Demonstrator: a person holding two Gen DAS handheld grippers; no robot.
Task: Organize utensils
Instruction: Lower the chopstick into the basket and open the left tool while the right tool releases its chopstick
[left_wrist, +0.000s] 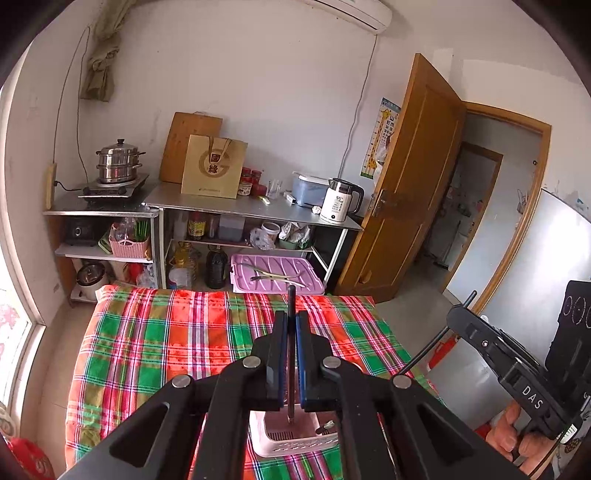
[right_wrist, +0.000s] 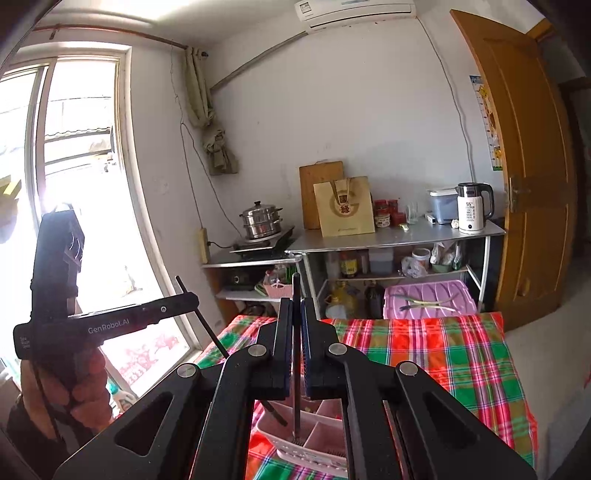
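My left gripper is shut on a dark chopstick held upright, its lower tip inside a pink-white compartment basket on the plaid tablecloth. My right gripper is shut on another dark chopstick, also upright, its tip in the same basket. Each gripper shows in the other's view holding its chopstick: the right one in the left wrist view, the left one in the right wrist view. Several utensils lie on a purple lid beyond the table.
The plaid-covered table fills the foreground. The purple lid sits at its far edge. Behind stand steel shelves with a steamer pot, a kettle, a paper bag and jars. A wooden door stands open at right.
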